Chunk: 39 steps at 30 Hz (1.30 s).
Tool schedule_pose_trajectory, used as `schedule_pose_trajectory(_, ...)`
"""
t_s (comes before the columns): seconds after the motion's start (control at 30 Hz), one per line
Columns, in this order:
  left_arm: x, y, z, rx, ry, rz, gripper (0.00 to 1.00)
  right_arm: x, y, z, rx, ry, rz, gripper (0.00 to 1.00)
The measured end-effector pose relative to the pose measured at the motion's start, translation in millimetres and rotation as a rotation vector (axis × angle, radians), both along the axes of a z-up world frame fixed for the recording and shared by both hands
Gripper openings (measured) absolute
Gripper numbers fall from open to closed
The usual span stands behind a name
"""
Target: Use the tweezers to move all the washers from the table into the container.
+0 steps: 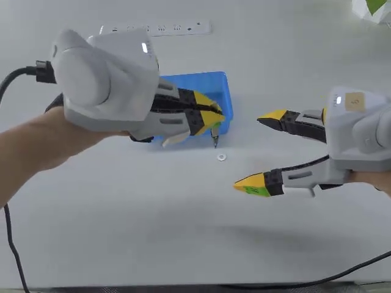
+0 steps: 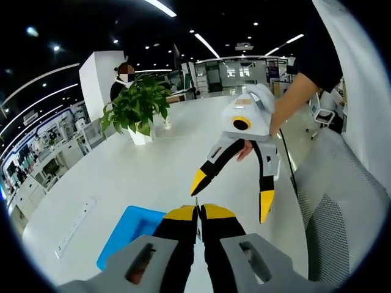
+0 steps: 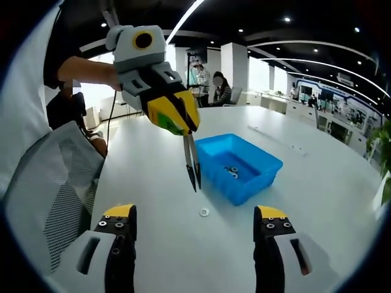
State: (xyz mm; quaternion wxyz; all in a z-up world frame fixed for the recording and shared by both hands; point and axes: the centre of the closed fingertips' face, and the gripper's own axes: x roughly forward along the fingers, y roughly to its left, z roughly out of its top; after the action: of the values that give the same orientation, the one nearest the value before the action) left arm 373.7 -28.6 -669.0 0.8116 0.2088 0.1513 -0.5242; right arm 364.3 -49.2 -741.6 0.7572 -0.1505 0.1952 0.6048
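The left hand-held gripper [image 1: 215,115] is hovering over the surface [image 1: 153,213] with the forearm reaching in level. Its jaws are clamping the tweezers [image 3: 191,160], which are pointing down. A washer [image 1: 221,157] is lying just beside their tips, and the blue container [image 1: 211,79] is sitting just behind them. The right hand-held gripper [image 1: 256,151] is facing it, with its jaws spread wide apart.

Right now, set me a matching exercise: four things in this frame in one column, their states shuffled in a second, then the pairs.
Things:
1. left gripper
2. right gripper
3. loose washer
4. container

States:
A. open, holding nothing
B. blue, open top
C. shut on the tweezers
D. lying on the table beside the container

Pairs: 1-C, 2-A, 3-D, 4-B
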Motion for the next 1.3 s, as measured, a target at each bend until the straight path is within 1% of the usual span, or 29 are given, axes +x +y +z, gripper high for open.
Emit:
schedule_pose_trajectory(0.03, 0.0, -0.5, -0.2, -0.006, -0.012, -0.006, 0.06, -0.4, -2.6, -3.4, -0.012, 0.002, -0.004, 0.82)
schedule_pose_trajectory(0.07, 0.1, -0.8, -0.6, -0.009, -0.015, -0.004, 0.06, -1.1, -3.8, -4.9, -0.015, 0.006, -0.007, 0.83)
schedule_pose_trajectory(0.13, 1.5, -0.6, -0.9, -0.015, -0.037, 0.005, 0.06, -4.0, -5.8, -6.9, -0.009, 0.025, -0.010, 0.85)
schedule_pose_trajectory(0.2, 1.0, -1.0, -2.1, -0.013, -0.038, 0.006, 0.06, -7.3, -6.2, -8.0, -0.010, 0.026, -0.006, 0.85)
schedule_pose_trajectory(0.23, 0.5, -1.1, -2.7, -0.014, -0.035, 0.005, 0.06, -8.8, -6.2, -8.5, -0.013, 0.025, -0.003, 0.86)
schedule_pose_trajectory(0.3, -2.6, -2.9, -5.8, -0.012, -0.027, -0.005, 0.06, -12.2, -6.8, -11.5, -0.034, 0.014, 0.009, 0.86)
schedule_pose_trajectory(0.37, -5.0, -4.3, -10.2, -0.003, -0.020, -0.016, 0.06, -13.2, -7.4, -15.0, -0.038, 0.011, 0.020, 0.86)
schedule_pose_trajectory(0.53, -6.9, -7.9, -15.8, -0.002, -0.011, -0.023, 0.06, -19.2, -9.7, -23.2, -0.032, 0.039, 0.026, 0.87)
schedule_pose_trajectory(0.7, -3.7, -8.2, -20.4, 0.004, -0.014, -0.019, 0.06, -25.2, -12.8, -27.7, -0.031, 0.058, 0.021, 0.87)
schedule_pose_trajectory(0.73, -2.8, -8.2, -21.6, 0.003, -0.005, -0.018, 0.06, -26.1, -13.3, -27.5, -0.025, 0.063, 0.015, 0.87)
schedule_pose_trajectory(0.8, -1.5, -8.8, -22.7, 0.006, -0.008, -0.019, 0.06, -26.9, -14.2, -27.4, -0.021, 0.069, 0.008, 0.87)
schedule_pose_trajectory(0.87, -1.4, -9.7, -23.4, 0.008, -0.009, -0.022, 0.06, -26.5, -15.6, -27.0, -0.005, 0.091, -0.007, 0.87)
schedule_pose_trajectory(0.97, -0.6, -11.0, -24.4, 0.013, -0.014, -0.029, 0.06, -24.4, -19.0, -28.7, -0.002, 0.102, -0.023, 0.86)
schedule_pose_trajectory(1.07, 1.0, -11.8, -25.2, 0.005, -0.010, -0.024, 0.06, -23.8, -19.9, -29.0, 0.004, 0.113, -0.037, 0.86)
schedule_pose_trajectory(1.3, 3.4, -12.7, -32.0, 0.013, 0.000, -0.030, 0.06, -29.3, -18.4, -30.0, -0.001, 0.121, -0.036, 0.85)
